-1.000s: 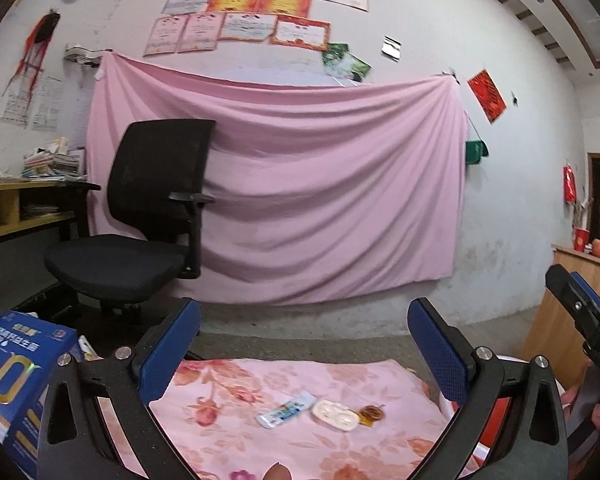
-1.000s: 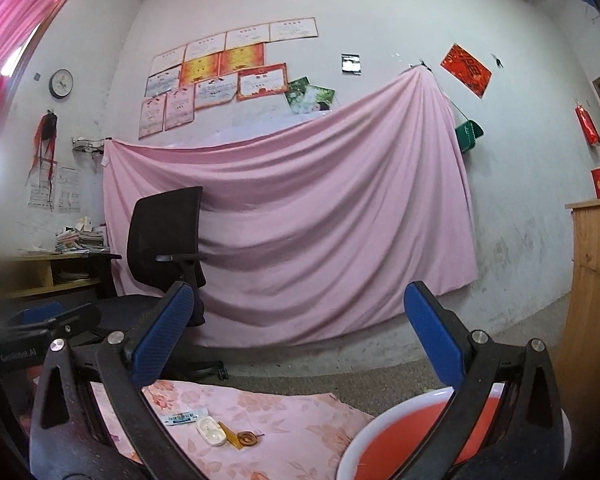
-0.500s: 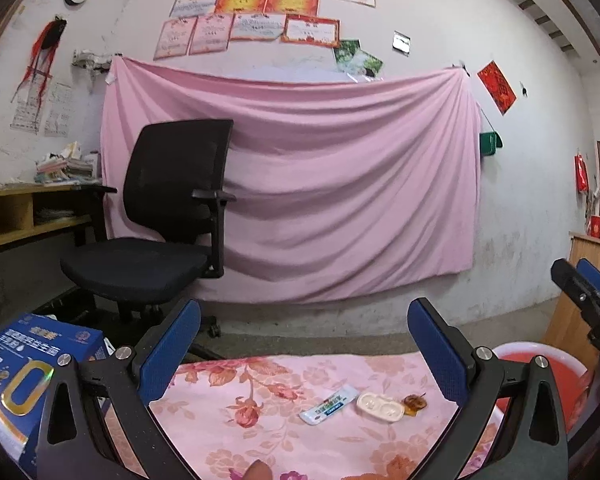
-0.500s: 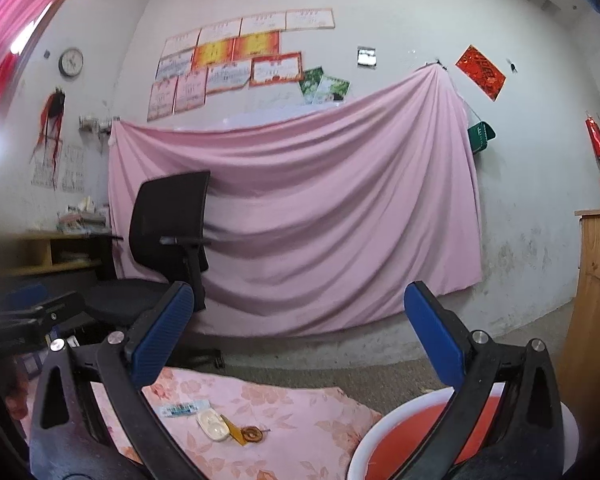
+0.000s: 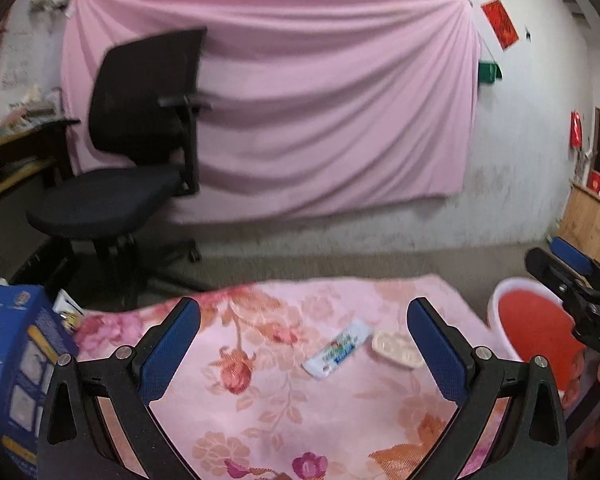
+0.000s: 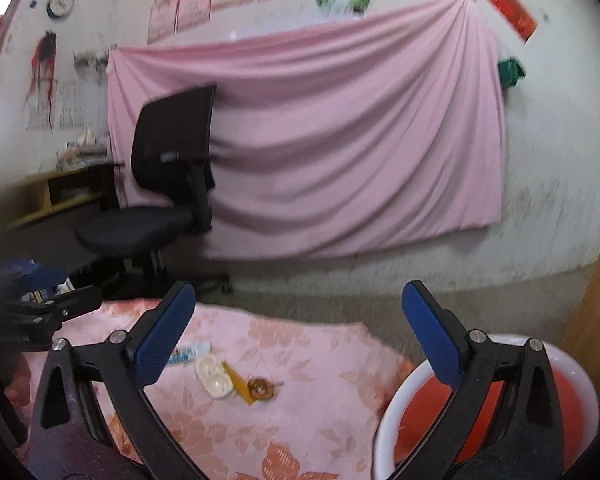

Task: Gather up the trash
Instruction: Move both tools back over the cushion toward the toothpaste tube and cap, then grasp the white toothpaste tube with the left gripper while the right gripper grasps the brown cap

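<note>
On a pink floral cloth (image 5: 260,392) lie a white and blue wrapper (image 5: 337,348), a cream plastic blister tray (image 5: 396,349) and, in the right wrist view, a yellow-brown wrapper (image 6: 256,388) beside the same tray (image 6: 214,376) and the wrapper (image 6: 188,353). My left gripper (image 5: 302,346) hovers open above the cloth, the wrapper between its fingers in view. My right gripper (image 6: 300,340) is open, held above the cloth's right side and the red basin (image 6: 496,416). The basin (image 5: 532,336) has a white rim and sits at the cloth's right edge.
A black office chair (image 5: 140,140) stands behind the cloth on the left, before a pink sheet (image 5: 320,100) hung on the wall. A blue box (image 5: 8,360) sits at the left edge. A wooden cabinet (image 5: 592,216) stands at the right.
Both grippers have tilted downward and moved forward over the cloth, so the trash and basin now sit higher and larger in view. Both stay open.
</note>
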Available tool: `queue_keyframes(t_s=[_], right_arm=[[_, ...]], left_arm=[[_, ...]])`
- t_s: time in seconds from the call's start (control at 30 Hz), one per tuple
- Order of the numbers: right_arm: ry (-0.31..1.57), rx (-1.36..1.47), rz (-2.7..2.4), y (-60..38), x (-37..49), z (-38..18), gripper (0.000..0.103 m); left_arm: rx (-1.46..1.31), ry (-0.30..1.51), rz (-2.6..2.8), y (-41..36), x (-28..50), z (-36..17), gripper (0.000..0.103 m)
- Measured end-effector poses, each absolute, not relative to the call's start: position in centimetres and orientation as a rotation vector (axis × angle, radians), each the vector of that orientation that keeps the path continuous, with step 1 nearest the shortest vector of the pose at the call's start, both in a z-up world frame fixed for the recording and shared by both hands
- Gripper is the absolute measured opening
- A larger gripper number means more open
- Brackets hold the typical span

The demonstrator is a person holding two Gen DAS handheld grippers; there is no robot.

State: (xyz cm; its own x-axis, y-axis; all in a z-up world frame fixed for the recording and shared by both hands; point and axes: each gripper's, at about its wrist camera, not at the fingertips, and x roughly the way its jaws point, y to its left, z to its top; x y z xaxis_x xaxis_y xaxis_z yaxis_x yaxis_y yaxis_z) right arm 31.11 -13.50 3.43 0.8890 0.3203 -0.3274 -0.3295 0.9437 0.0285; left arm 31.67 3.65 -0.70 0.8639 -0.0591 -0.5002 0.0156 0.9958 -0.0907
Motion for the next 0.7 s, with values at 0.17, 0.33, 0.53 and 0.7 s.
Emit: queue_keyframes(t_s=[0.17,0.33,0.53,0.7], right_arm=[[0.486,-0.04,0.356,-12.6,33.1,1.6,0.1],[0.646,-0.084,0.377,-11.9,34.7,-0.8,0.079],[0.763,-0.072,0.431,-11.9,36.0,-2.2,0.067],[0.863,-0.081,0.493,-11.1,37.1,-3.4,0.064]], left_arm=[[-0.096,0.681,-0.113,3.6,34.3,-2.9,0.083],[-0.141,0.851,-0.244,3.3,36.8,-5.2,0.063],[-0.152,0.987,-0.303,2.7,39.3,-7.4,0.048],[-0.073,0.998,-0.298,1.6,40.6,-7.4,0.043]])
